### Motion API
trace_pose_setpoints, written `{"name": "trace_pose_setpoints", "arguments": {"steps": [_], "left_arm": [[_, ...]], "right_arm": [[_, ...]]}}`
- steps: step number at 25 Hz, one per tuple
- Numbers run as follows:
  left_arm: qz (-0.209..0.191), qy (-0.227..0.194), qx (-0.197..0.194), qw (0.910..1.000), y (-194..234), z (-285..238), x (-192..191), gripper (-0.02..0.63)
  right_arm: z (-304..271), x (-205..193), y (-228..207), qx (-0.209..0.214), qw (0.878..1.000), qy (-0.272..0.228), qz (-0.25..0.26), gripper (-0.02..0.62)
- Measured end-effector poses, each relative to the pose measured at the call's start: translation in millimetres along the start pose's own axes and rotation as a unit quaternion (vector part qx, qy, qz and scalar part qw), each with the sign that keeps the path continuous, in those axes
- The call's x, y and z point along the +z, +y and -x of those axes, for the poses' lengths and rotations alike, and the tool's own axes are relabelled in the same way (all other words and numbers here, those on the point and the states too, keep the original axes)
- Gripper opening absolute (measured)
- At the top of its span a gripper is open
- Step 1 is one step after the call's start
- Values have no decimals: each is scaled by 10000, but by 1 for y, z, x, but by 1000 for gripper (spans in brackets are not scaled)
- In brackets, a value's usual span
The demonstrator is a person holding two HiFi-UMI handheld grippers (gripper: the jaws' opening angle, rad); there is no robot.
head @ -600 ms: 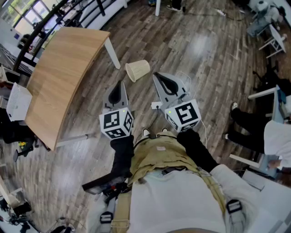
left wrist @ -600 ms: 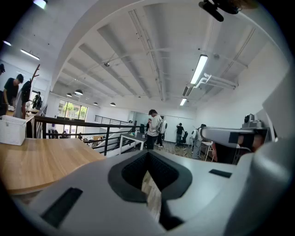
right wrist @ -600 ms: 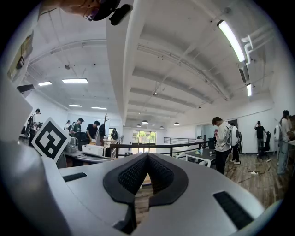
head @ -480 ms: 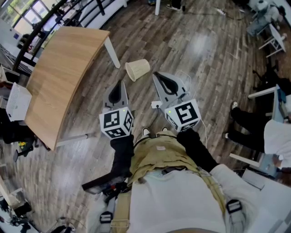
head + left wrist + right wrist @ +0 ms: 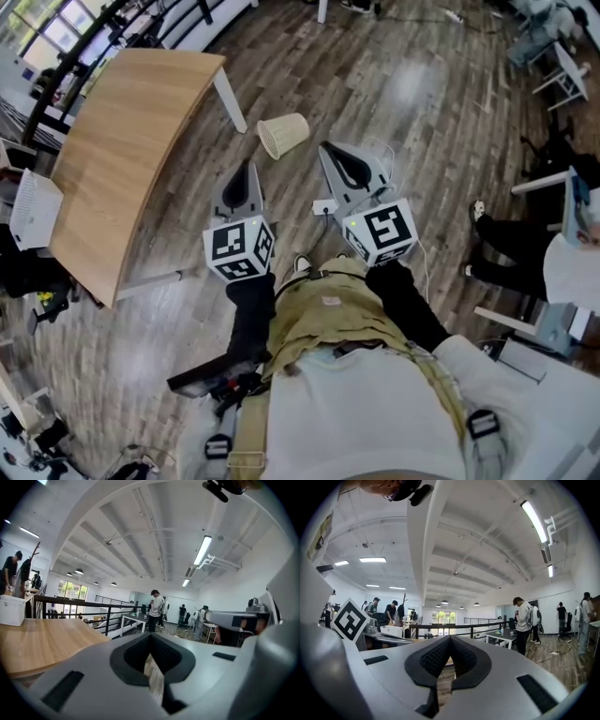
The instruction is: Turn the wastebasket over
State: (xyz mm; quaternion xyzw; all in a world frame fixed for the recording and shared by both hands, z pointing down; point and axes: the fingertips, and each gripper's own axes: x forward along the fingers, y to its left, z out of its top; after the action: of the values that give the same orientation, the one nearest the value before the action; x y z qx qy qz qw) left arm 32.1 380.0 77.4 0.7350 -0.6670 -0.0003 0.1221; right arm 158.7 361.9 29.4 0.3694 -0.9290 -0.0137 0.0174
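While the wastebasket (image 5: pixel 283 134) lies on its side on the floor (image 5: pixel 422 141), untouched, the task looks unstarted: left gripper (image 5: pixel 247 171) and right gripper (image 5: pixel 326 151) hang short of it, jaws closed on nothing.

The cream lattice wastebasket (image 5: pixel 283 135) lies on its side on the wooden floor (image 5: pixel 422 103), upper centre of the frame.

Wastebasket (image 5: pixel 283 134): cream, open lattice weave, matt, looks plastic. Floor (image 5: pixel 412 94): grey-brown wood planks, visible grain, semi-gloss with light glare. Table (image 5: pixel 122 141): pale wood-look top, smooth, matt. Left gripper (image 5: pixel 247 171) and right gripper (image 5: pixel 325 150): smooth matt grey plastic shells. Pads (image 5: pixel 433 660): black, finely ribbed, dull. Marker cubes (image 5: pixel 239 248): flat black-on-white print. Trousers (image 5: pixel 323 314): olive cloth.
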Motion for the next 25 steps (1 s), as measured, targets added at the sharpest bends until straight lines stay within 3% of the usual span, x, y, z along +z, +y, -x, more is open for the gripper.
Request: {"name": "trace_pose_setpoints", "arguments": {"steps": [16,25], "left_arm": [[270,229,304,9989,44,-11,-20,2],[145,395,776,9961,104,-83,-10,2]], "right_arm": [[-39,-30,1,98,9991,349,-220,20],[-144,-55,-38,349,9969,452,-551,20]]}}
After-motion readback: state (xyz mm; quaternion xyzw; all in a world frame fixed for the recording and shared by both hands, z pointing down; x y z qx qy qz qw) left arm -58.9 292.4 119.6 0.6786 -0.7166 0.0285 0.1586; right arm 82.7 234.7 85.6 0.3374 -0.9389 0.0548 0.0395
